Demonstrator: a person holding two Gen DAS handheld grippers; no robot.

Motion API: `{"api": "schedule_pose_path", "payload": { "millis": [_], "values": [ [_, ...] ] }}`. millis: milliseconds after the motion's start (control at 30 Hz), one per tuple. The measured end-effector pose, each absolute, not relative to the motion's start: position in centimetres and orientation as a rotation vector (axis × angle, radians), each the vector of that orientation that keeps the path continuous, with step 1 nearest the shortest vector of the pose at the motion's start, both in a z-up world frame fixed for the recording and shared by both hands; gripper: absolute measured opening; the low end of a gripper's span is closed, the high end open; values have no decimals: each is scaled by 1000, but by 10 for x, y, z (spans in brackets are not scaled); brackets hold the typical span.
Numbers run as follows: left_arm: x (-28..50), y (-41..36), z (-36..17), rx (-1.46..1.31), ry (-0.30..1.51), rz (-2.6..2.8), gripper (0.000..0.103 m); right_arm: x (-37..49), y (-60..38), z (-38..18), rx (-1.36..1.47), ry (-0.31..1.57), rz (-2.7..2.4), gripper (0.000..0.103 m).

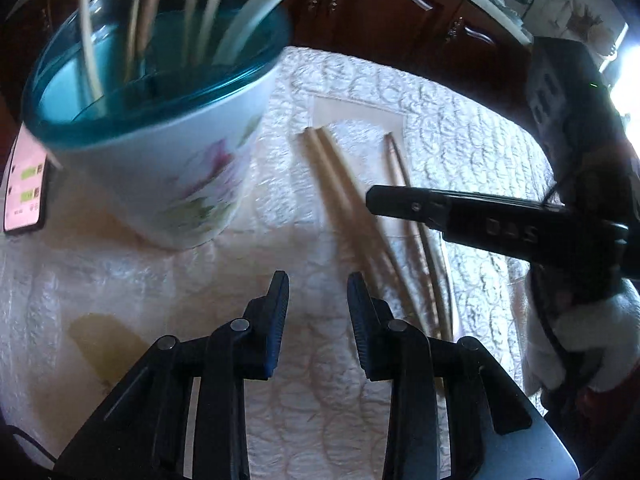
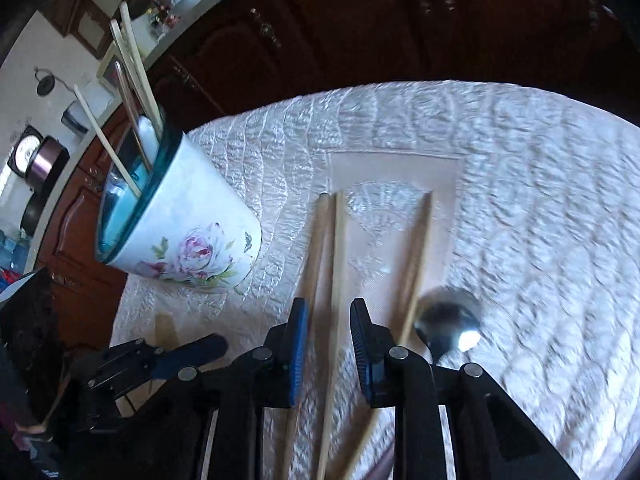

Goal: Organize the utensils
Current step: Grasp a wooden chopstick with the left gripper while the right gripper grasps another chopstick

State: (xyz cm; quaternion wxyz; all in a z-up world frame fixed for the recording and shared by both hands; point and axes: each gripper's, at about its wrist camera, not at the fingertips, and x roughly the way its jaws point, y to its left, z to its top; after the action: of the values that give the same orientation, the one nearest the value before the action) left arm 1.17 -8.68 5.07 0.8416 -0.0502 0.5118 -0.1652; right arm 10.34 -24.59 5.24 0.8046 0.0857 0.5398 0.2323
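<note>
Between the left gripper's [image 1: 318, 280] parted jaws: bare cloth [image 1: 460, 120] only, nothing held. Ahead-left of them, cup [image 1: 160, 152] with utensils upright inside; just right, chopsticks [image 1: 344, 192] lying loose; right gripper's finger across them from the right.

Between the right gripper's [image 2: 329, 312] jaws, partly open: one pale chopstick [image 2: 338, 264], pads not yet pressing it. Second stick at the left jaw, third right of the right jaw, spoon [image 2: 448, 320] beyond. Advice: centre on the single stick, close squarely, lift clear before tilting toward the cup [image 2: 188, 224].
</note>
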Motion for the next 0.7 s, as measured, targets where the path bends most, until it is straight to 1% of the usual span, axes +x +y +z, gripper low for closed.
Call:
{"api": "schedule_pose_path", "payload": {
  "millis": [100,133,167,433,533,567,600,667,700],
  "values": [
    [11,-81,50,-108,1082,-346,29,114,-237,40,156,1190,474,22],
    [12,-82,50,-114,1083,-349,29,116,-236,36,157,1198,469,16],
    [14,-82,50,-118,1084,-351,29,117,-236,34,156,1204,461,5],
    [33,-106,40,-176,1099,-393,29,98,-275,30,325,1208,424,5],
    [40,-119,32,-150,1114,-388,29,88,-284,27,375,1211,420,5],
    [41,-119,30,-148,1117,-389,27,87,-286,26,383,1211,420,5],
    [41,-121,29,-145,1117,-391,19,83,-287,27,386,1209,422,5],
    [40,-121,30,-134,1122,-383,11,79,-288,27,384,1206,425,5],
    [38,-121,30,-133,1121,-383,10,78,-290,28,387,1204,426,5]
  ]
}}
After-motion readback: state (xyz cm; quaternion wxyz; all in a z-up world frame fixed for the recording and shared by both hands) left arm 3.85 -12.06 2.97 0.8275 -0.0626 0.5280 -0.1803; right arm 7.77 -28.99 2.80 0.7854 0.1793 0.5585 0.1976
